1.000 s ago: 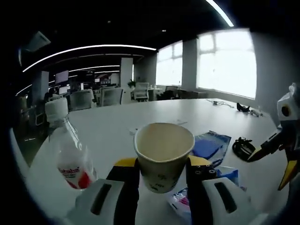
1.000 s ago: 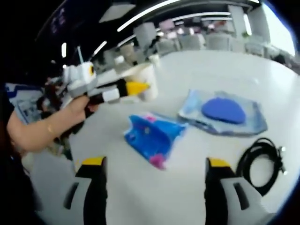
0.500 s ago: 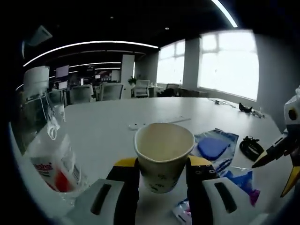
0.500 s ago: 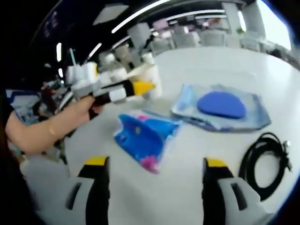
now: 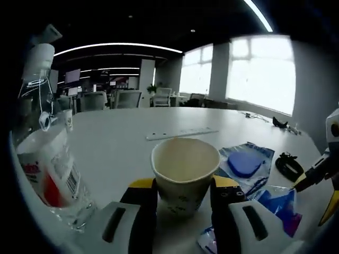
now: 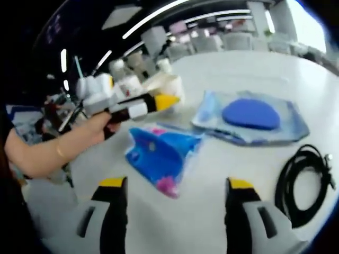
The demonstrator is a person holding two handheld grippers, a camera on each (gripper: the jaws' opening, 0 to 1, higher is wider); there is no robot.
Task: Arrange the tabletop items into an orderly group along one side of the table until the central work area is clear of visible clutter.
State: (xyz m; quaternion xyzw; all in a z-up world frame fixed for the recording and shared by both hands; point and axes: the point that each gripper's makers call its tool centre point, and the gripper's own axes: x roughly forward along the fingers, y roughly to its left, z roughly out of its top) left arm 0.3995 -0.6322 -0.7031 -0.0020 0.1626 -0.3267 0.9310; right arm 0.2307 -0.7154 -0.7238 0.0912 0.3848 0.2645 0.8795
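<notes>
Left tool (image 5: 184,198) pinches paper cup (image 5: 185,172), carried beside water bottle (image 5: 45,169) for grouping at tabletop (image 5: 122,137) edge. Right tool (image 6: 172,211) spread, empty, above blue pouch (image 6: 159,153).

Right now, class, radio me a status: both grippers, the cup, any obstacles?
Left gripper shut on paper cup. Right gripper open, hovering over blue packet. Water bottle close beside the cup. Black cable and clear pouch lie on the table.

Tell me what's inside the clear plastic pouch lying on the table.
A flat rounded blue pad shows through the clear plastic pouch on the white table. Its underside is hidden.
</notes>
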